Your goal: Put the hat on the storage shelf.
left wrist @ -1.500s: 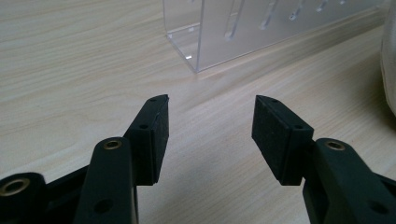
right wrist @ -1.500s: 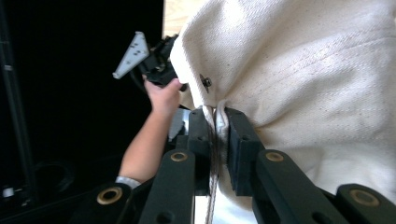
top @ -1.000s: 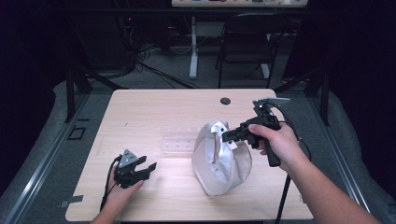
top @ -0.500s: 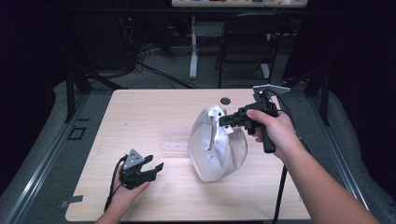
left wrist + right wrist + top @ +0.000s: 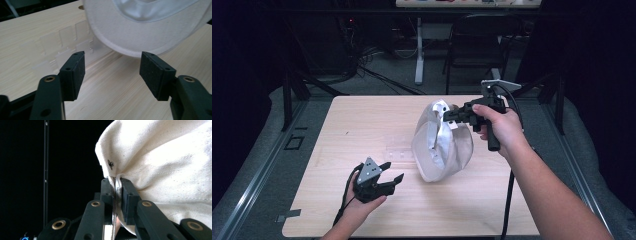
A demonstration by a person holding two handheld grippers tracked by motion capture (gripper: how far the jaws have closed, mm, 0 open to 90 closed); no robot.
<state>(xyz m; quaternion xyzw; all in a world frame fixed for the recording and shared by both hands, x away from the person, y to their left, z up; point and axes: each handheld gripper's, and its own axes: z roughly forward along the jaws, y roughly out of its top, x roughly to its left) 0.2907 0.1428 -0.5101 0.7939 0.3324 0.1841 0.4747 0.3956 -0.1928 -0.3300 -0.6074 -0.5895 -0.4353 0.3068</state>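
A white cloth cap (image 5: 439, 145) hangs above the middle of the wooden table (image 5: 362, 120), tilted, its lower rim just over the tabletop. My right gripper (image 5: 447, 116) is shut on the cap's upper edge; in the right gripper view the pads (image 5: 127, 195) pinch a fold of the cap (image 5: 162, 165) beside a small metal rivet. My left gripper (image 5: 393, 172) is near the table's front left, apart from the cap. Its jaws have just been opening, and nothing is between them. In the left gripper view the left gripper (image 5: 112, 72) faces the cap's rim (image 5: 125, 37).
A flat clear plastic piece (image 5: 399, 147) lies on the table left of the cap, also seen as clear plastic (image 5: 62, 42) ahead of the left jaws. A chair (image 5: 477, 50) and a table leg (image 5: 418, 55) stand beyond the far edge. Cables trail from both grippers.
The right gripper has lifted the cap higher and toward the far side. The left gripper has shifted a little to the right and its jaws stand wider.
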